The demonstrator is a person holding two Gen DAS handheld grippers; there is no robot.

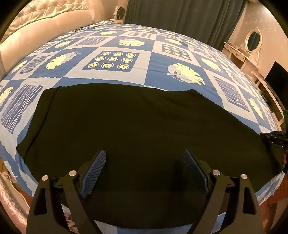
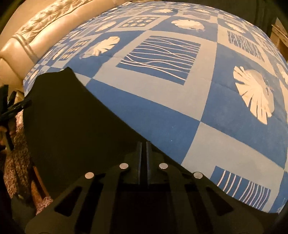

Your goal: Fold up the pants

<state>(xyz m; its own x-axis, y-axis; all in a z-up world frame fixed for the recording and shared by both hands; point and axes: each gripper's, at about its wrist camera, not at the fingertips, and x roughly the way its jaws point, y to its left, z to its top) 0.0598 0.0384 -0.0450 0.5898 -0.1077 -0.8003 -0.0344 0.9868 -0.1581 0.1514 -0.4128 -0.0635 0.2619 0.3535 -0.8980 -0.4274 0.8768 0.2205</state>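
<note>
Black pants lie spread across the near part of a blue patterned bedspread. My left gripper is open, its blue-padded fingers wide apart just above the pants' near middle. My right gripper is shut on the pants at their right edge, cloth pinched between the closed fingers. The right gripper also shows at the far right of the left wrist view. The left gripper shows at the left edge of the right wrist view.
A cream tufted headboard stands at the bed's left. Dark curtains hang behind the bed. A white dresser with an oval mirror stands at the right. The bedspread stretches far beyond the pants.
</note>
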